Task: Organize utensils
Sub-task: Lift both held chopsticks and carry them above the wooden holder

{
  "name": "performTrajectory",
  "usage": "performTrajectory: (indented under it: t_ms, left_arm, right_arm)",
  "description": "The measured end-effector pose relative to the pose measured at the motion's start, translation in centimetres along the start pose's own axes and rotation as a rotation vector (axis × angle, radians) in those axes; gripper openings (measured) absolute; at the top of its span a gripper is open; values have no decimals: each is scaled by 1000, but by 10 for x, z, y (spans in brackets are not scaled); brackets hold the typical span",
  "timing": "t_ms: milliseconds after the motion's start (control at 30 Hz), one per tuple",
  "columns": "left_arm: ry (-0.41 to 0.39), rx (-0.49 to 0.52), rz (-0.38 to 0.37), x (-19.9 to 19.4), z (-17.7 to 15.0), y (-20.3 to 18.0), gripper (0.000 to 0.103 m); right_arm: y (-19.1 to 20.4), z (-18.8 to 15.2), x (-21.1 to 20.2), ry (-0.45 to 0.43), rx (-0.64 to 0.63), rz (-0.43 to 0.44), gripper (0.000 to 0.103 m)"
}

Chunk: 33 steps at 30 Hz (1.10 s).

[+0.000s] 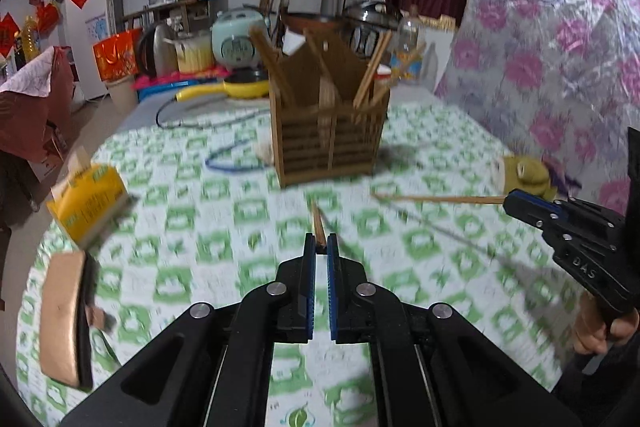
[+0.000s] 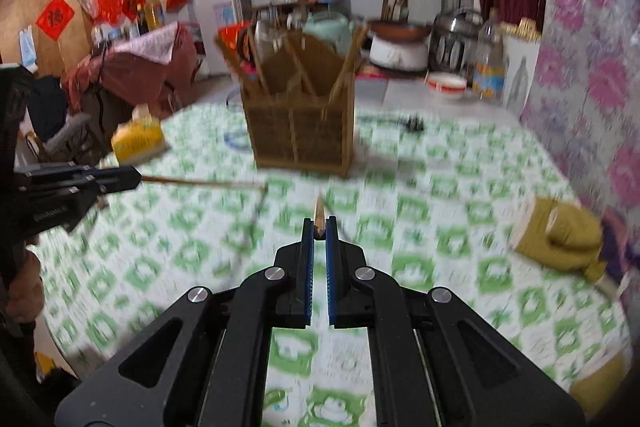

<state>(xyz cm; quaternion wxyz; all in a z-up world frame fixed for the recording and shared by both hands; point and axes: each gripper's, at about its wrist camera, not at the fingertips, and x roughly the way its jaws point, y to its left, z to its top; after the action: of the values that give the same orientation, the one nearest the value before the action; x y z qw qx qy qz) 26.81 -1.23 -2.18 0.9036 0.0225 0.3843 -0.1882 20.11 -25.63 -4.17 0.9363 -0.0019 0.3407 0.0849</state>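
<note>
A wooden slatted utensil holder (image 1: 330,131) stands mid-table with several chopsticks leaning in its compartments; it also shows in the right wrist view (image 2: 300,125). My left gripper (image 1: 321,245) is shut on a wooden chopstick (image 1: 318,225) pointing toward the holder. My right gripper (image 2: 319,227) is shut on another chopstick (image 2: 319,213). The right gripper (image 1: 516,201) shows in the left wrist view, its chopstick (image 1: 436,199) pointing left. The left gripper (image 2: 134,179) shows in the right wrist view, its chopstick (image 2: 200,182) pointing right.
The table has a green-patterned cloth (image 1: 200,247). A yellow tissue box (image 1: 90,201) and a tan pad (image 1: 64,315) lie left. An olive glove-like object (image 2: 560,231) lies right. Cables (image 1: 232,161), cookers (image 1: 238,41) and a floral cover (image 1: 560,47) are behind and right.
</note>
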Motion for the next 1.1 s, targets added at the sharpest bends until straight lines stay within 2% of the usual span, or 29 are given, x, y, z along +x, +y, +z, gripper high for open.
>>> performTrajectory:
  t_ms: [133,333,533,633,900,1000,1100]
  left_arm:
    - [-32,-6,-5,-6,26,-4,6]
    - [-69,-26,-24,-8,60,-9,6]
    - [-150,-56,-38,-17,107,-10,6]
    - [-210,-60,-27,-25,132,-11,6]
    - [-416,-106,72,-41,188,-7,6]
    - [-437,-139,100,-27,195,-1,6]
    - [-415,-172,81,-4,199,8,6]
  right_arm:
    - [-2,32,-10,-64,17,-7,7]
    - [-5,63,-15,-118,53,-13,7]
    - [-6,102,-25,-203,76,11,7]
    - [-5,127,-31,-273,92,22,7]
    - [3,173,-28,-416,114,-5,6]
    - [4,178,-10,-410,117,18,6]
    - [6,182,13,-372,92,6,6]
